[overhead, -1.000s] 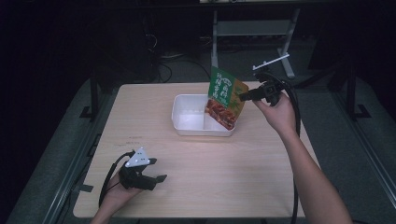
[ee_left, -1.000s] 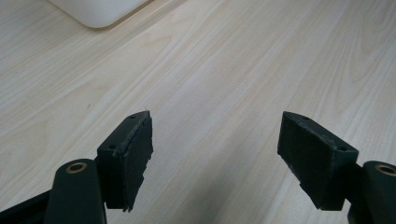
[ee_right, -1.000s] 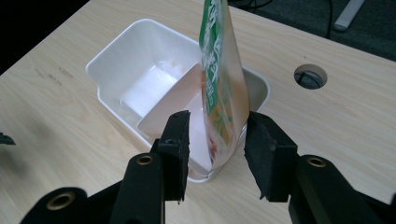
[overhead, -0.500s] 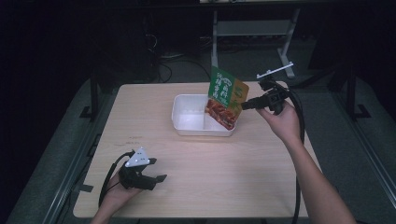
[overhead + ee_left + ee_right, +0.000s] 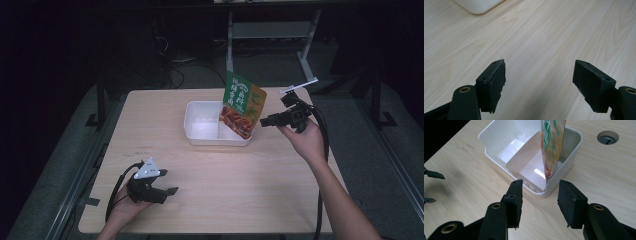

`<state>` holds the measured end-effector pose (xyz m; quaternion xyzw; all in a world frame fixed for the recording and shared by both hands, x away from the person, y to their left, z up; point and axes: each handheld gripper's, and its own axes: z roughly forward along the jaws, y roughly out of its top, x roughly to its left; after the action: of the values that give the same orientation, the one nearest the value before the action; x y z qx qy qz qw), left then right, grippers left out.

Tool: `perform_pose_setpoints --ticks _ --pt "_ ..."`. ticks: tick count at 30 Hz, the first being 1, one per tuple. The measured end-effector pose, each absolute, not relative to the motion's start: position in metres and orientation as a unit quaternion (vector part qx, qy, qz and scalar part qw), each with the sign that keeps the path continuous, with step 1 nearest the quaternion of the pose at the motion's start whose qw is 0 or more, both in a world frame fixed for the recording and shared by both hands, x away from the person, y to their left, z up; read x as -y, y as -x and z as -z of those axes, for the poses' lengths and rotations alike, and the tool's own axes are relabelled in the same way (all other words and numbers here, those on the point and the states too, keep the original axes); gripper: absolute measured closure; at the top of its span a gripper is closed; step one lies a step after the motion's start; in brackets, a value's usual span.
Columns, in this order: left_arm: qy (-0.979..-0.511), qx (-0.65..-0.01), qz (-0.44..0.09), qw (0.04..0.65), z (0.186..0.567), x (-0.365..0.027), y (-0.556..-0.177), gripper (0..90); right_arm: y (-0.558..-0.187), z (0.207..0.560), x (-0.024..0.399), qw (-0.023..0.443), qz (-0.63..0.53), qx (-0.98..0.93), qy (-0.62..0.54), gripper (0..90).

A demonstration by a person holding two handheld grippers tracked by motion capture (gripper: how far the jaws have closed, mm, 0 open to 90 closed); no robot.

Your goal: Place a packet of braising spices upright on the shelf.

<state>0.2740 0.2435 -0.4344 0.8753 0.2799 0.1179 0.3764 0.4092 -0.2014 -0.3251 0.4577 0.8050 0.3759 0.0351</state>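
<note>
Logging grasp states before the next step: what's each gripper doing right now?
Left gripper: open, holding nothing, low over the table.
Right gripper: open, empty, just short of the snack packet in the white tray.

A white rectangular tray with a divider that splits it into two compartments sits on the far middle of the table. A green and orange snack packet printed with reddish food stands on edge in the tray's right compartment, leaning against its right wall.
</note>
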Motion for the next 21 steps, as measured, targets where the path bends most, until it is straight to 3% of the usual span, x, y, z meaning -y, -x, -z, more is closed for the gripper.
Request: perform_pose_setpoints --ticks 21 --pt "-0.875 -0.282 -0.117 0.376 0.435 -0.244 -0.274 25.7 -0.382 0.352 0.22 0.018 -0.385 -0.797 -0.464 52.3"
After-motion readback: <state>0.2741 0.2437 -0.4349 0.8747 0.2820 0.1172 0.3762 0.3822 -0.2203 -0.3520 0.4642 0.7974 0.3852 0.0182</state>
